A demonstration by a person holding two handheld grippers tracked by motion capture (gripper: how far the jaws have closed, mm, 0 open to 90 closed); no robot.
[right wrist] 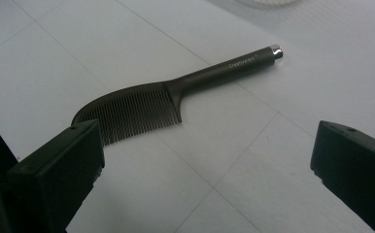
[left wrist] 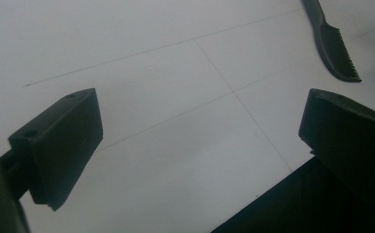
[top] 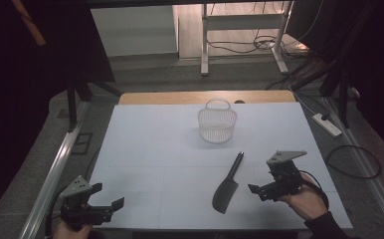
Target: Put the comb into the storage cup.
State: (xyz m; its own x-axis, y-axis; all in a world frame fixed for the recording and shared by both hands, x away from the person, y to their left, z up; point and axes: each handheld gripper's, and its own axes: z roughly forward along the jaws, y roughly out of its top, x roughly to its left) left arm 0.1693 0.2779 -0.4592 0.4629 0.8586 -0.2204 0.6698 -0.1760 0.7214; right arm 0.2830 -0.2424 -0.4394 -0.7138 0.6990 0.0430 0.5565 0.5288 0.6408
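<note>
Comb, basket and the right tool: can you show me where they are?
comb [right wrist: 137, 114]: right gripper view, on its teeth.
basket [top: 217, 128]: high view, on its mesh wall.
right tool [top: 263, 191]: high view, midway between its open jaw tips.
</note>
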